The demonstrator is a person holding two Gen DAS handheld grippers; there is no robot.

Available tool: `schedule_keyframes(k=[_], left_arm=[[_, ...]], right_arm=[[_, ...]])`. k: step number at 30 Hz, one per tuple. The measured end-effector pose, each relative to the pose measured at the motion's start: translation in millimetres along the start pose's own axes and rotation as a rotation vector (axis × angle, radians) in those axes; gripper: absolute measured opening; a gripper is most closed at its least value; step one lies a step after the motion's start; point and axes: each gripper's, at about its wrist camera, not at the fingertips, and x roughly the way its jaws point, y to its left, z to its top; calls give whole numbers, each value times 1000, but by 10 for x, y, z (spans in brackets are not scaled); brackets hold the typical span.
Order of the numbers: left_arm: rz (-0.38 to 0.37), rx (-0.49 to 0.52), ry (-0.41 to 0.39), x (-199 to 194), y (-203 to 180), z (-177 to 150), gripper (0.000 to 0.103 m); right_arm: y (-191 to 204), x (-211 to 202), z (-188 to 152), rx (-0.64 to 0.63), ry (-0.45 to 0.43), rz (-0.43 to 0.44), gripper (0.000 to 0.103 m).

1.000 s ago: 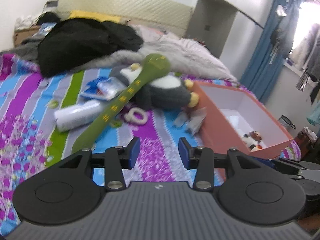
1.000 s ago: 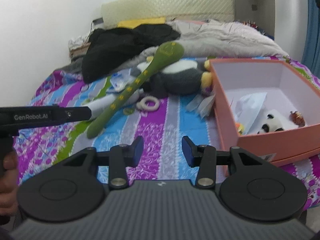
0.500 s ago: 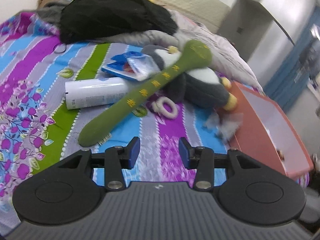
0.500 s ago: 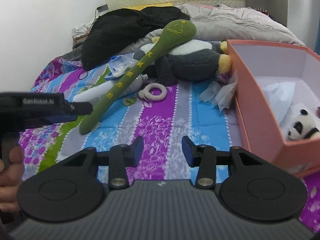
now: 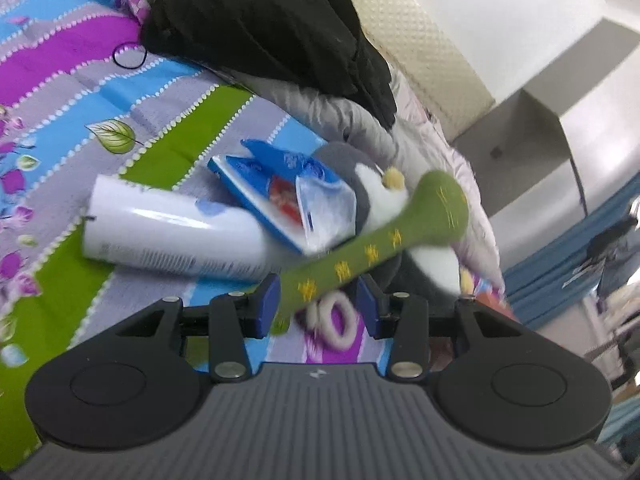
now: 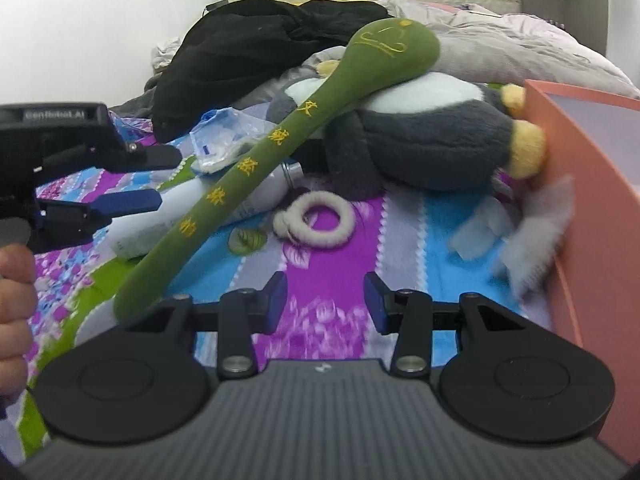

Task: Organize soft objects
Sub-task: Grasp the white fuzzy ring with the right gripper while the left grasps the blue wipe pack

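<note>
Reaching for the green plush snake (image 6: 256, 168), by the look of it, the long soft toy on the striped bedsheet (image 6: 340, 264). Long axis in the right wrist view running from the tail at 7 o'clock to the rounded head at 1 o'clock, head propped on the grey and white plush penguin (image 6: 420, 144), mid-body draped over the white spray can (image 6: 208, 216).

Left gripper (image 5: 316, 300) nearer: in its own view the snake's body crosses the gap between the 2 blue pads, slanting from 7 o'clock up to 2 o'clock, hard against or just beside the left pad and clear of the right one. Jaws part-way apart, nothing pinched. From the right wrist view, the same gripper (image 6: 156, 180) enters from 9 o'clock with a hand (image 6: 14, 284) on its grip, its fingers just beside the snake's lower half, whether touching cannot be told.

Right gripper (image 6: 326, 298) also part-way apart and empty, aimed at bare sheet; snake tail at 9 o'clock of it, fluffy white ring (image 6: 316, 220) at 12 o'clock, orange box (image 6: 592, 184) at 3 o'clock, likely the destination.

Judgement: a squeeze across the narrow body, square to the long axis, should suffice; the loose head end will likely droop and drag over the penguin when lifted.

Writing: yellow embroidered characters along the snake's body, script-like but unreadable here; a yellow stitched face on the head. "GenRobot.AI" on the left gripper's housing, blurred. Small print on the can and the blue and white packet (image 5: 288, 200) too small to read.
</note>
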Motion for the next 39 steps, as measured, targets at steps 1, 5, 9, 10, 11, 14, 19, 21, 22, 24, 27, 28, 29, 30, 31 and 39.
schedule_keyframes(k=[1,5,9,10,11,14,19,21,22,24,27,28,29,30,31,39], left_arm=[[-12,-18,-1,50,30,32,48],[-28,-81,13,240,141,128,48],[-50,-150,28,376,266,185,48],[-59,-165,33,407,285,194,48],[-66,-174,39,437,296,197,48],[-79,-197,55,517,309,215,48],[-71,-218,41,582,313,228,33],[-56,-226,36,601,326,236,22],[-47,-226,27,604,335,233,17],[-34,-201,11,605,310,239,13],[-35,-167,-7,559,247,244,9],[-40,-154,-7,542,219,247,9],[-43,-139,-8,517,185,247,9],[-44,-121,-12,480,149,245,8],[-43,-103,-17,449,109,243,8],[-57,-4,-35,-2,-109,95,8]], right_arm=[[-2,76,29,0,1,2,45],[-12,344,133,3,5,7,45],[-21,561,179,-12,11,-5,45],[-19,607,186,-15,12,-14,45],[-19,646,195,-20,8,-21,45],[-10,756,197,-46,4,-38,45],[4,863,163,-63,20,-37,43],[17,853,164,-66,19,-27,30],[20,848,169,-64,21,-23,20],[43,830,182,-70,24,-37,15],[48,772,210,-65,19,-45,13],[45,754,228,-64,15,-49,12],[44,748,242,-63,12,-52,12],[45,718,248,-62,10,-54,12],[45,684,250,-61,7,-56,12],[-4,350,151,-56,1,-86,12]])
